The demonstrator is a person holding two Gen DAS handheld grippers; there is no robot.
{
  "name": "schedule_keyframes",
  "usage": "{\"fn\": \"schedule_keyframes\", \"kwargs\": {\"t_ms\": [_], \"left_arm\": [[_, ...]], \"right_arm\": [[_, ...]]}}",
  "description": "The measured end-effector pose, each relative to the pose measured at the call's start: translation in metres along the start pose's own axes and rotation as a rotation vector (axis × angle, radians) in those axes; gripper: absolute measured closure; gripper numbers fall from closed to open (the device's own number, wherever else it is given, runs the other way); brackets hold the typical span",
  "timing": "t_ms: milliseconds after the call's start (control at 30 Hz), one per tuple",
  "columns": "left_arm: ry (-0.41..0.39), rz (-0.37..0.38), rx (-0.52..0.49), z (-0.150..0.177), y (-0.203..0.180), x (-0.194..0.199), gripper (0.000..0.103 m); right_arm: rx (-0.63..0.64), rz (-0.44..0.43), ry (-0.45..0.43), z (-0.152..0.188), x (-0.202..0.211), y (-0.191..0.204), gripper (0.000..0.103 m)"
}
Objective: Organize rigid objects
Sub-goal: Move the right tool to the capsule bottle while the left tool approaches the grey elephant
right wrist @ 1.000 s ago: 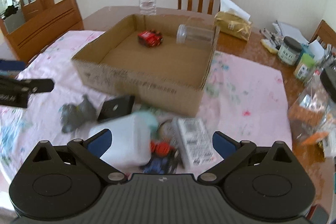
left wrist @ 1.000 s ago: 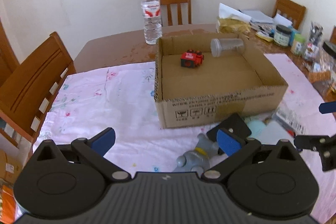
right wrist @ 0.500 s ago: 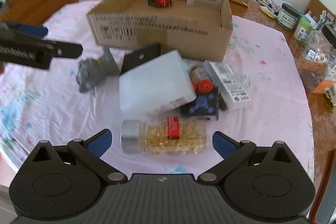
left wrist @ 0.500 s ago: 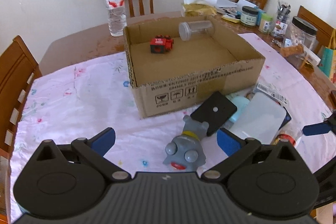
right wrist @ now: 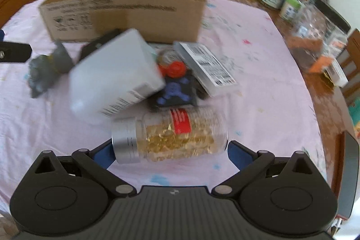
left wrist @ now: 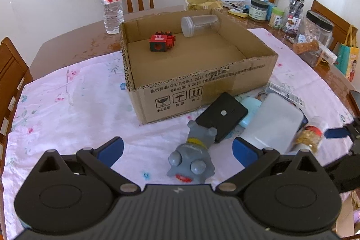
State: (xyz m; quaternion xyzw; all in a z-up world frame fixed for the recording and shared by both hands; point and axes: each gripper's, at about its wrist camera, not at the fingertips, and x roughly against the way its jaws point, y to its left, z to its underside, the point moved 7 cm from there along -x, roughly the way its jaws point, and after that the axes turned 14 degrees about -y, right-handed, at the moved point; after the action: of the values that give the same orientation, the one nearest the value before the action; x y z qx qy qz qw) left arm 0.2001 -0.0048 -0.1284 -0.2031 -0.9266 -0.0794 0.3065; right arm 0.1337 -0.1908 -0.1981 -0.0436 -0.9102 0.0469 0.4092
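Both grippers gape wide: the left gripper [left wrist: 177, 147] frames the grey toy [left wrist: 191, 163], the right gripper [right wrist: 169, 151] straddles the jar [right wrist: 171, 134].

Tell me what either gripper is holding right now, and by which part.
Nothing is held. The right gripper is open around the lying capsule jar; the left gripper is open above the grey toy.

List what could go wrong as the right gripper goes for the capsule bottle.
1. The capsule bottle lies on its side between the open right gripper fingers; being round, it may roll or squirt out on closing.
2. The white container leans close beside its cap end; a finger could knock it.
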Motion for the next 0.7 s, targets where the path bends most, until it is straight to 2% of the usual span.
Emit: {"fn": "schedule_keyframes", "kwargs": {"t_ms": [200, 267, 400, 700], "left_arm": [[0.000, -0.058, 0.052, -0.010, 0.003, -0.031, 0.001], [0.002, -0.073, 0.059, -0.011, 0.002, -0.041, 0.001], [0.058, -0.115, 0.042, -0.002, 0.001, -0.058, 0.001], [0.074, -0.075, 0.132, 0.016, 0.002, -0.031, 0.000]], "right_arm": [[-0.078, -0.047, 0.027, 0.005, -0.007, -0.012, 0.000], [-0.069, -0.051, 0.025, 0.006, -0.006, -0.011, 0.000], [-0.064, -0.055, 0.030, 0.006, -0.007, -0.010, 0.000], [-0.040, -0.079, 0.040, 0.004, -0.009, -0.011, 0.000]]}}
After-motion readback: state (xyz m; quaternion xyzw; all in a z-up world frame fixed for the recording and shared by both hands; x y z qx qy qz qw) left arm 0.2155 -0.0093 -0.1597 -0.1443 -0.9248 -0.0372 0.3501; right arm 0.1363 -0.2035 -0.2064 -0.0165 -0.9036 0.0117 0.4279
